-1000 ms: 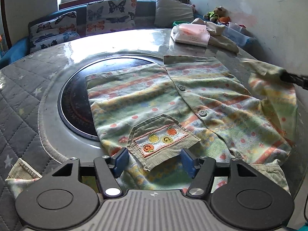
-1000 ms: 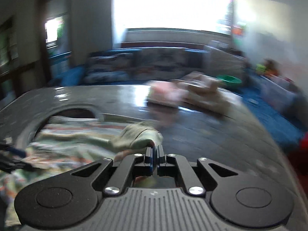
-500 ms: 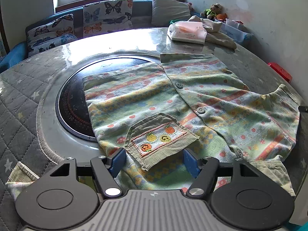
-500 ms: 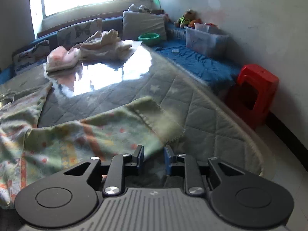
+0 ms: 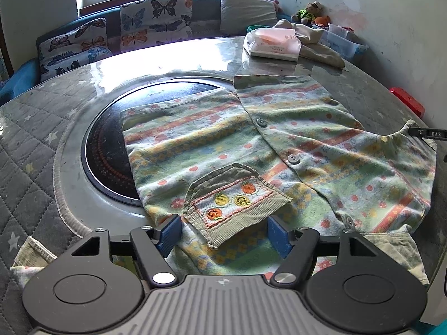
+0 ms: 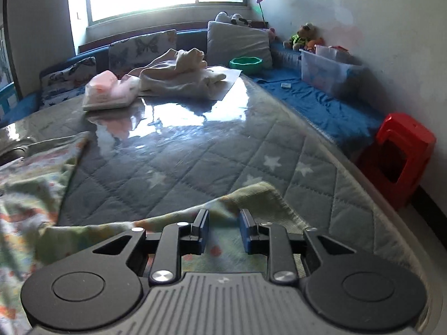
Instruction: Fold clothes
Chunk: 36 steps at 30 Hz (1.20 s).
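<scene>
Left wrist: striped shirt, prob. flat.

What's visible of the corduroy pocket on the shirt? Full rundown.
The corduroy pocket is a ribbed olive-grey patch on the front of the striped shirt. It carries a pale embroidered band with four round orange and yellow fruit motifs and red stitching along the edges. It lies flat but skewed, its lower corner pointing toward the camera. It sits just ahead of the open left gripper, between the blue fingers, which do not clamp it.
</scene>
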Tool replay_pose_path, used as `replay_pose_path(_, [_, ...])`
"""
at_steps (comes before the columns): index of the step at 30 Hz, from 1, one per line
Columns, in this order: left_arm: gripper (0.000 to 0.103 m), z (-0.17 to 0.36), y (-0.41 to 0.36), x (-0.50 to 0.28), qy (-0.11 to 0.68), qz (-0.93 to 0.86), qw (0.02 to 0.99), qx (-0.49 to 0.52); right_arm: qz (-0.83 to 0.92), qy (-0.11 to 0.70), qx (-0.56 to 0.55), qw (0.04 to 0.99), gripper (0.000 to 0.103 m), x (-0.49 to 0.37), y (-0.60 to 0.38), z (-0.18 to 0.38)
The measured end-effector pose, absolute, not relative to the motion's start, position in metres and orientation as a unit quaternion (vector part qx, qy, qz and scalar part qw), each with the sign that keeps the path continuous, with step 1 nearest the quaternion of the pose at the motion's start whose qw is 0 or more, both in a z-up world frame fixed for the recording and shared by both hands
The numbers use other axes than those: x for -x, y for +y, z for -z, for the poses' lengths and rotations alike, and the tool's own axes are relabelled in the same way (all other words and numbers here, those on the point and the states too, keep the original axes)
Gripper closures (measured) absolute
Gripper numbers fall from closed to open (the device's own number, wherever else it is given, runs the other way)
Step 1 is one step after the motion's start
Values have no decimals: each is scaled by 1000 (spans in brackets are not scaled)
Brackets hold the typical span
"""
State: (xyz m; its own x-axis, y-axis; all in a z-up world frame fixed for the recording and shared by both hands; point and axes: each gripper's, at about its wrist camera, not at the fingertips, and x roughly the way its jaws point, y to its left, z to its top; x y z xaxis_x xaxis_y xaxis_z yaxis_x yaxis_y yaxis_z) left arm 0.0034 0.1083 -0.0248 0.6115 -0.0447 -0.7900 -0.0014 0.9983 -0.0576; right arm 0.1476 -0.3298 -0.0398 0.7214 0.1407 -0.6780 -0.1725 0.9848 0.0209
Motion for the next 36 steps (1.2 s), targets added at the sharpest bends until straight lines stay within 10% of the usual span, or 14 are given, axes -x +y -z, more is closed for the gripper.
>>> replay_pose_path(18, [38, 25, 183, -87, 421, -125, 898, 30, -258, 370, 82, 889, 74, -185, -204, 13])
replay_pose_path(36, [96, 38, 195, -112, 411, -102, 905, 51, -344, 392, 135, 842, 72, -206, -121, 30])
